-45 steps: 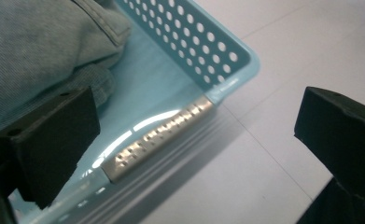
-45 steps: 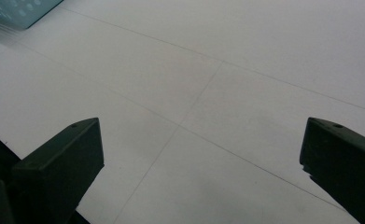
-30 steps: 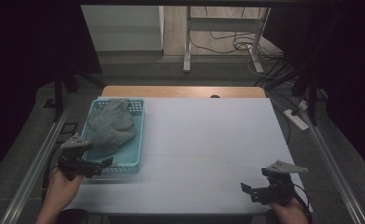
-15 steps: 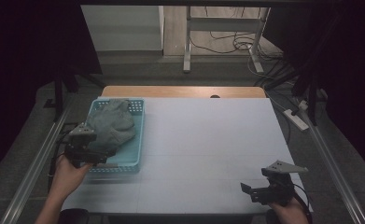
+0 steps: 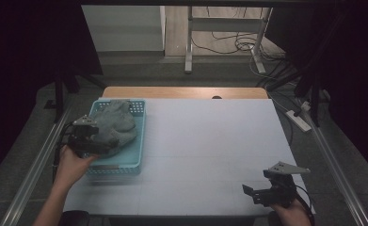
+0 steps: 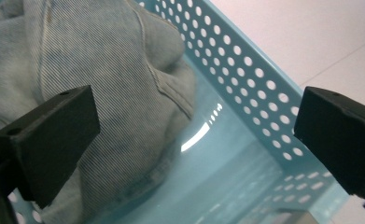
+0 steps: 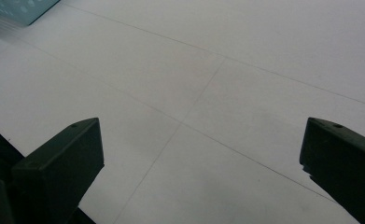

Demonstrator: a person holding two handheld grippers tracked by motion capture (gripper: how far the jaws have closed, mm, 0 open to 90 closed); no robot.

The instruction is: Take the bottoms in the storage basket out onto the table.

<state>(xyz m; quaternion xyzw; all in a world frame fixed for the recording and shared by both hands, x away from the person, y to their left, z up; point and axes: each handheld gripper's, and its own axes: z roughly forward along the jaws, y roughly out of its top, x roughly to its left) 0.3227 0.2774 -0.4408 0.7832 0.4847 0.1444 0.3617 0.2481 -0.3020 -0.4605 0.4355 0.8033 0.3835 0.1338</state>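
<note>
Reaching into the basket point(image 6: 245, 79), the left claw point(image 6: 194, 135) gapes over the denim garment point(image 6: 101, 70), seemingly ungrasped, while the right claw point(image 7: 199, 168) hangs apart over the counter point(image 5: 210, 141).

1. Left gripper point(image 5: 91, 141): black boxy body, small grey plate on top, dark cable looping off behind
2. Seen close in the left gripper view point(image 6: 196, 135): two thick matte black rectangular jaw blocks, a small round screw hole near each top edge, right block chipped at its lower corner
3. Right gripper point(image 5: 257, 194): black body, pale grey three-cornered plate on top, black cable curling beside the wrist
4. Right gripper view point(image 7: 201, 154): same blocky black jaws, one small screw hole on each
5. Bare forearms, no sleeves in sight
</note>
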